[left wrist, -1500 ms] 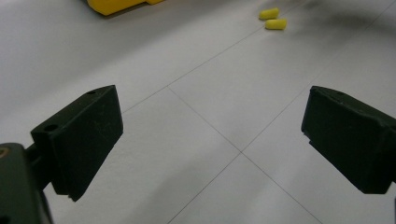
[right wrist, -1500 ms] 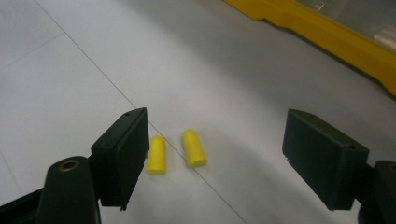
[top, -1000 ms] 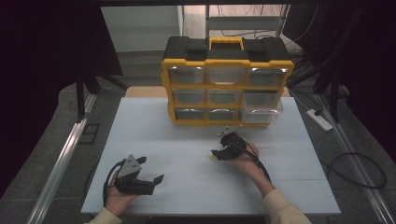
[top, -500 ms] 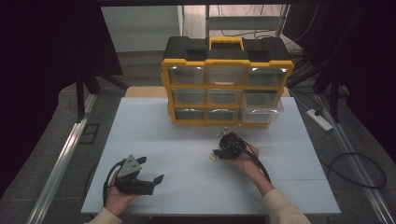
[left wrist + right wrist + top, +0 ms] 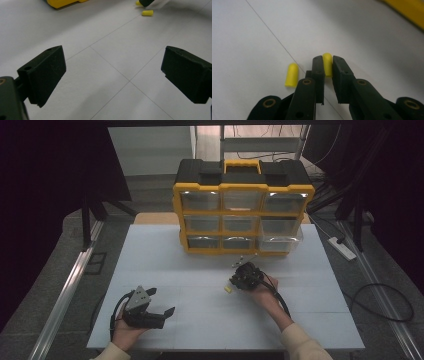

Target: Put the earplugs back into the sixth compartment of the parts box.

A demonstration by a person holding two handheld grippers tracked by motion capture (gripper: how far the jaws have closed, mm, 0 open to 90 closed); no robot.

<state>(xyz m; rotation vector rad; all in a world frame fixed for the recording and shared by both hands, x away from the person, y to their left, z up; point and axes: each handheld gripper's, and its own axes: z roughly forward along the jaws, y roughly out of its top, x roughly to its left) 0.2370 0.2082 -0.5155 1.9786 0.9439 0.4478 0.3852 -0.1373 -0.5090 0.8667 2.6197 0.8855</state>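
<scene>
Right gripper (image 5: pixel 327 65) had just been closing and pinched 1 small yellow bullet-shaped foam earplug (image 5: pixel 327 63) between its black jaws, pads pressing both sides, tip poking out past them. A 2nd identical yellow foam earplug (image 5: pixel 292 75) lay loose on the white table (image 5: pixel 190 270), just beside the jaws, apart from them. In the high view the right gripper (image 5: pixel 235 281) sat in front of the yellow-and-black plastic drawer organizer (image 5: pixel 243 206). Left gripper (image 5: pixel 113 75) rested near the table's front edge, jaws spread wide, nothing between them, well apart from both earplugs.
</scene>
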